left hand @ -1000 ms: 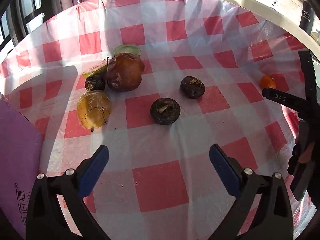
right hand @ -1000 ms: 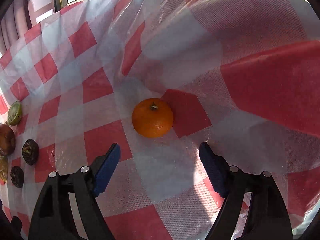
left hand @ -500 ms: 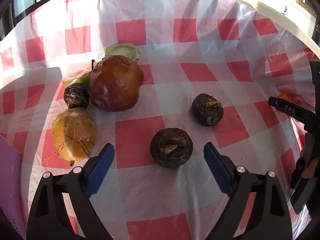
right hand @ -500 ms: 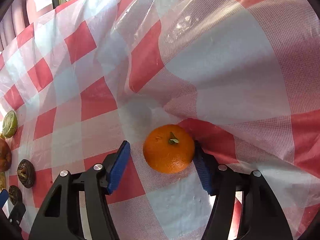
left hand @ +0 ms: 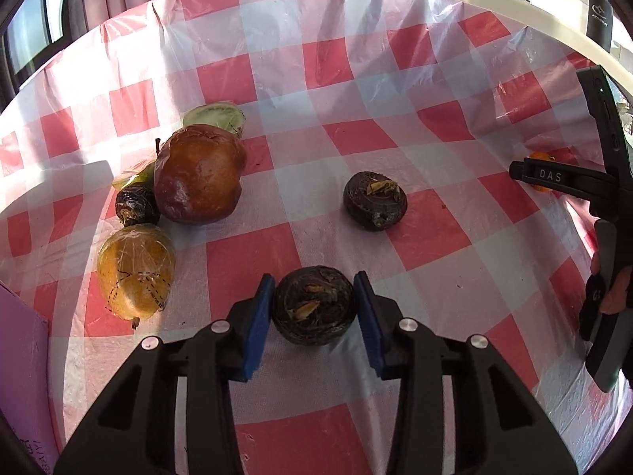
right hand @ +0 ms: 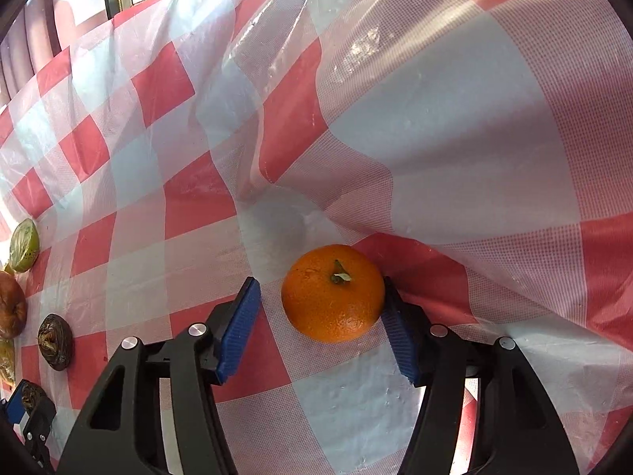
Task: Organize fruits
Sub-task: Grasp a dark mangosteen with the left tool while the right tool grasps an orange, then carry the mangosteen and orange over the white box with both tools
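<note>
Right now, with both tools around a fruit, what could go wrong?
1. The left tool is closing on the near water chestnut, which sits close to the pads' ends; being round, it might squirt out forward.
2. On the right tool, only one pad seems to touch the mandarin while a gap shows at the other, so it could roll sideways.
3. The wrinkled plastic tablecloth rises just behind the mandarin and might snag.

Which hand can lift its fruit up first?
Left. The left gripper is closing, with both pads against the dark round fruit. The right gripper touches the orange with one pad only; a gap shows at the other.
</note>
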`<action>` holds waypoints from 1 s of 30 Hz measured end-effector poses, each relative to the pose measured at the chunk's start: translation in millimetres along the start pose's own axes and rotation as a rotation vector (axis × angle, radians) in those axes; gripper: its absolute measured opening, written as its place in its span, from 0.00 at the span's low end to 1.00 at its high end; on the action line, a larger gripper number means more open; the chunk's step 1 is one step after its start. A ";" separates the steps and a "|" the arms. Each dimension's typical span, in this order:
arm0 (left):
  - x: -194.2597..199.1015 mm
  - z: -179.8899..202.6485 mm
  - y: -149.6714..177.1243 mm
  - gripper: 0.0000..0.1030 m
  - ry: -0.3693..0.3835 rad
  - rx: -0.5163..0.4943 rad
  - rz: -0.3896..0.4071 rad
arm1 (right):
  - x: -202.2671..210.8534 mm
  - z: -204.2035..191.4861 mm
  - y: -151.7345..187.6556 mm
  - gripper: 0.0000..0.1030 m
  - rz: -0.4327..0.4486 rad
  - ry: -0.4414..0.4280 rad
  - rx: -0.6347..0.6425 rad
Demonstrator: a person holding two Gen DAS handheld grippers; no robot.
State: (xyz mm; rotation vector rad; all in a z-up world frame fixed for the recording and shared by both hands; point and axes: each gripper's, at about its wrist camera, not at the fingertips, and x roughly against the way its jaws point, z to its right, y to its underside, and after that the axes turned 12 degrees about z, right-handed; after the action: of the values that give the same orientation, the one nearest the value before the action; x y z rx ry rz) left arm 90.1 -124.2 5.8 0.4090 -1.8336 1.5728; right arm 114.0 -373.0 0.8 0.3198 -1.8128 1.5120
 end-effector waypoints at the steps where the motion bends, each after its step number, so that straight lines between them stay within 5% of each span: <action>1: 3.2 -0.1 2.0 0.40 0.008 0.006 -0.007 | -1.1 -0.5 -0.6 0.58 0.000 0.000 0.000; 11: 69.6 -12.6 45.2 0.40 0.049 0.034 -0.075 | 0.5 -16.2 3.0 0.56 0.004 0.011 0.018; 14: 85.7 -23.2 61.1 0.40 0.044 0.036 -0.110 | 5.0 -20.0 4.9 0.45 0.012 0.008 0.030; 17: 101.3 -36.9 72.3 0.40 0.038 0.045 -0.135 | 15.5 -27.3 11.5 0.45 0.008 0.002 0.052; 30: 151.7 -78.9 103.1 0.40 0.051 0.036 -0.174 | 134.9 -81.5 107.5 0.45 -0.131 -0.182 0.115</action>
State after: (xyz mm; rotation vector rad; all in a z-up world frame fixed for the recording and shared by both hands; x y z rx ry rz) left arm -61.6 2.7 33.5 0.5259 -1.6860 1.4848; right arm -14.9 -232.9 14.0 0.6380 -1.8077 1.5391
